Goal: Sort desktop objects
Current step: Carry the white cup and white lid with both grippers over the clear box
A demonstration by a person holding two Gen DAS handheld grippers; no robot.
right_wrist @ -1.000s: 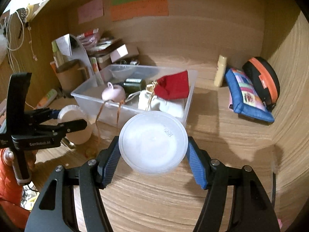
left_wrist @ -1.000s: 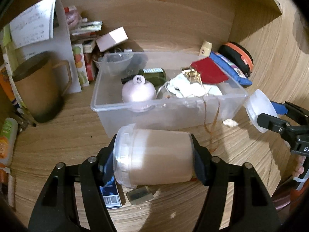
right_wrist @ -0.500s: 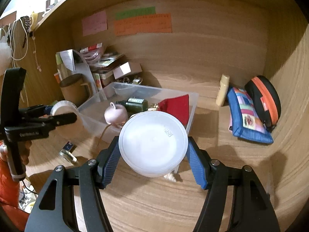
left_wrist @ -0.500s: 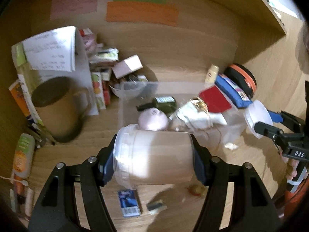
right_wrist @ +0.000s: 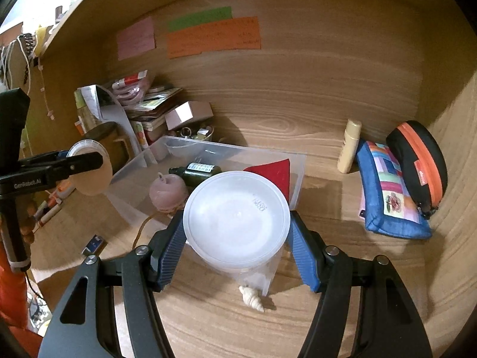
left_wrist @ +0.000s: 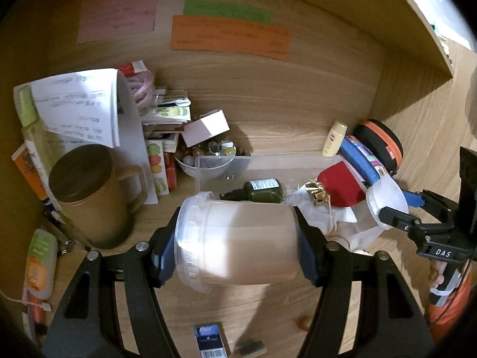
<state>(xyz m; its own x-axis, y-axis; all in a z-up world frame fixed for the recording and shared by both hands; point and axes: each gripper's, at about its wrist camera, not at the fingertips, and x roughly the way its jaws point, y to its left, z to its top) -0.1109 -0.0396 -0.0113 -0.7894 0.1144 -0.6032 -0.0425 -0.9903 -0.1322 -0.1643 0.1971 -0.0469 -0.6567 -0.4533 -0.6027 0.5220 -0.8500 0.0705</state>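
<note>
Bin at mid-table, clutter around it

Bottle and candle lie in the bin; mug to its left, pouch well right, shell in front of it.

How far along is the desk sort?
Done: bottle, candle and red pouch lie in the bin. In hand: left tongs hold the tub, right tongs its lid. Left: shell and blue box on the desk.

Translucent jar lies sideways, gripped; round lid held apart.
</note>
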